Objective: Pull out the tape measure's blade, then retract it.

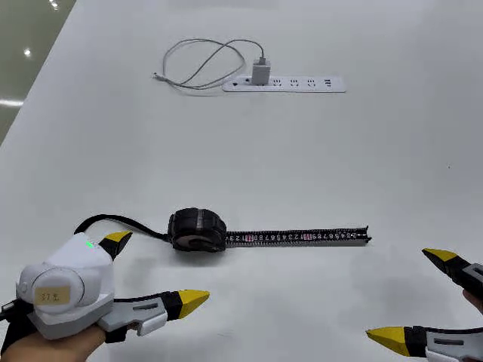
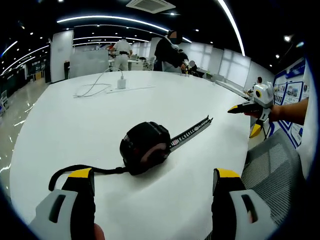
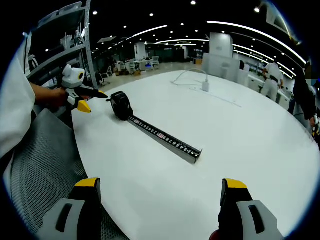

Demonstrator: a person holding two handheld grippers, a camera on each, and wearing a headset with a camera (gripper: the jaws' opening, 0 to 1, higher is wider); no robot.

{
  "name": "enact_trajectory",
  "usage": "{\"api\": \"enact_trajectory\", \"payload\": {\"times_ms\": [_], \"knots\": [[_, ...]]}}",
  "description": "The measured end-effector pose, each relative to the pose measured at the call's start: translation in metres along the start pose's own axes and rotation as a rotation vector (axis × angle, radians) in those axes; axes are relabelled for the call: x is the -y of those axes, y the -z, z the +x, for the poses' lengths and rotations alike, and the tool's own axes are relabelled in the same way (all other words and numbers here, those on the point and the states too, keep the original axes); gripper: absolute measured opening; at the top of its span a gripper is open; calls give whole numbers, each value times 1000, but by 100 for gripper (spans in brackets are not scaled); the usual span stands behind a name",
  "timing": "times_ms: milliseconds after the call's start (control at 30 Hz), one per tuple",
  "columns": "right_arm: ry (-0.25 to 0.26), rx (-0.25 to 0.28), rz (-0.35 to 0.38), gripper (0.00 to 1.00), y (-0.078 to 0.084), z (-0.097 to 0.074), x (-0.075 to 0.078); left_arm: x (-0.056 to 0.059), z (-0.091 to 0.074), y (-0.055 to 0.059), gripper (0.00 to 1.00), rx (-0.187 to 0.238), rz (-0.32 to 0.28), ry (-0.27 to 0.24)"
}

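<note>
A large white table with a smooth matte top [image 1: 317, 158] is seen across the whole head view, from the lower edge to the upper edge. In the lower left of that view the left gripper [image 1: 158, 268], a white and grey body with black jaws and yellow tips, is held just above the tabletop; its jaws are spread wide and it is released, clear of everything. In the lower right corner the right gripper [image 1: 411, 296] is seen cut off by the frame edge, its yellow-tipped jaws likewise spread apart and released. A black round-cased tape measure [image 1: 198, 229] is laid on the table left of centre, near the left gripper's upper tip but apart from it. In the left gripper view the case [image 2: 146, 147] is seen at centre frame, just beyond the spread tips. From the case a dark blade with pale numerals [image 1: 298, 237] is drawn out flat to the right along the table, its end hook lying well apart from the right gripper. In the right gripper view the blade [image 3: 162, 136] is seen running diagonally from upper left toward centre. A white power strip [image 1: 290, 83] is placed at upper centre, with a looped white cable [image 1: 200, 64] to its left. A black wrist strap [image 1: 113, 220] is curved from the case toward the left. A small white plug-in charger [image 1: 261, 73] is seated in the strip.
</note>
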State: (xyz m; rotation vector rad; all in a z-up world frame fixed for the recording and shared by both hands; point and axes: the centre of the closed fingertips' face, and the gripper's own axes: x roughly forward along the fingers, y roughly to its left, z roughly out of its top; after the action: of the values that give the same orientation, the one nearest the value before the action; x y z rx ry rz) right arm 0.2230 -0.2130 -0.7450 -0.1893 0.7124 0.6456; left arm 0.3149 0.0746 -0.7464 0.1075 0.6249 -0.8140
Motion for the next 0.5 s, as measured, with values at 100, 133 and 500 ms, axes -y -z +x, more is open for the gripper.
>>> {"api": "enact_trajectory", "payload": {"times_ms": [100, 133, 500], "knots": [[1, 0, 3, 99, 1, 0, 1, -1, 4, -2, 96, -1, -8, -2], [2, 1, 3, 99, 1, 0, 2, -1, 6, -3, 96, 1, -12, -2], [5, 3, 5, 99, 0, 2, 4, 6, 23, -9, 96, 0, -25, 11]]}}
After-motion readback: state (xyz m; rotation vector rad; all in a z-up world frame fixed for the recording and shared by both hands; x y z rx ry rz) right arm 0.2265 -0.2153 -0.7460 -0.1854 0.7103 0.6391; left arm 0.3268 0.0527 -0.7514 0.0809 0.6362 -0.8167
